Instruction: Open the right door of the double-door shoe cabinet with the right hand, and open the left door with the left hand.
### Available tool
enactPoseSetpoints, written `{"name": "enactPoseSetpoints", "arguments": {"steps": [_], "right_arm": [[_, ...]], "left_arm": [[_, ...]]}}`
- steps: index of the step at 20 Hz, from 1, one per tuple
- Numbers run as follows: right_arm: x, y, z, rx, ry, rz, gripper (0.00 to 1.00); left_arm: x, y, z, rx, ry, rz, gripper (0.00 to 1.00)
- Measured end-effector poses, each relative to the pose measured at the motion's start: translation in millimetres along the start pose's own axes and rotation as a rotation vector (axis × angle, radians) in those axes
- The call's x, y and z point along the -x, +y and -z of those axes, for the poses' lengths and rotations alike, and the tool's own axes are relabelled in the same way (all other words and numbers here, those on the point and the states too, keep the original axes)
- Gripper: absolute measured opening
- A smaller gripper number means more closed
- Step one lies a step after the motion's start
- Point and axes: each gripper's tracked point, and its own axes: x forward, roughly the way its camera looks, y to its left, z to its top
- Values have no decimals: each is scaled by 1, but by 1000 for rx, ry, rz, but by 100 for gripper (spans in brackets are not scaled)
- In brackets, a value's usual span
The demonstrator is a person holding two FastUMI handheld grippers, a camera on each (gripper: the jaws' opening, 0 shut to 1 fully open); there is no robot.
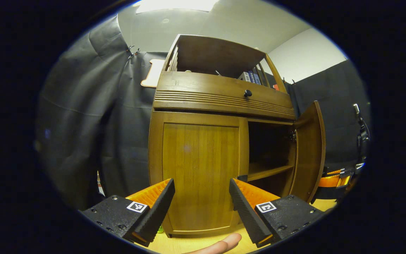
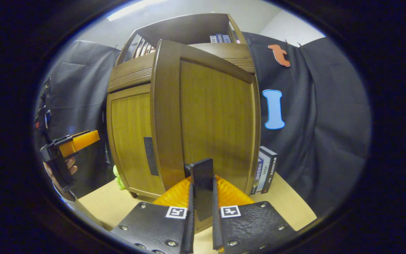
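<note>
Cabinet point(image 1: 220, 106) on wood tabletop point(image 2: 287, 206), R tongs point(image 2: 202, 197) pinching right door's handle point(image 2: 202, 176), L tongs point(image 1: 202, 201) spread.

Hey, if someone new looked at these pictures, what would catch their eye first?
The wooden shoe cabinet fills the middle, its right door swung open on bare shelves and its left door shut. In the right gripper view, the right gripper is clamped on that open door's dark handle, while the left gripper hangs open before the left door.
</note>
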Motion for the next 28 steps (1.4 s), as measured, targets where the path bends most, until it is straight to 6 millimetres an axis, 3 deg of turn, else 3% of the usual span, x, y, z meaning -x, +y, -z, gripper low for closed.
{"name": "enactPoseSetpoints", "arguments": {"steps": [6, 10, 12, 16, 17, 20, 22, 25, 26, 28], "right_arm": [[8, -10, -1, -56, -17, -51, 21], [19, -29, 2, -24, -24, -8, 20], [25, -40, 1, -8, -33, 21, 20], [33, -84, -4, 90, -58, 166, 20], [40, -96, -5, 78, -60, 188, 5], [46, -140, -4, 21, -60, 216, 5], [47, -159, -4, -18, -59, 153, 1], [44, -183, -8, -22, -70, 87, 6], [42, -189, -8, -40, -70, 60, 1], [39, -197, -10, -42, -81, 17, 1]], "left_arm": [[-1, -9, 1, -25, 3, 13, 93], [-2, -16, 2, -40, 5, 19, 96], [-2, -19, 4, -45, 10, 20, 93], [0, -21, 1, -39, 4, 13, 96], [0, -21, 1, -39, 2, 11, 93], [-1, -21, 2, -36, 2, 7, 93], [-3, -20, 5, -40, 12, -1, 93], [-3, -14, 4, -47, 13, -32, 93], [-2, -16, 3, -44, 9, -31, 94], [-4, -19, 2, -38, 7, -22, 94]]}}
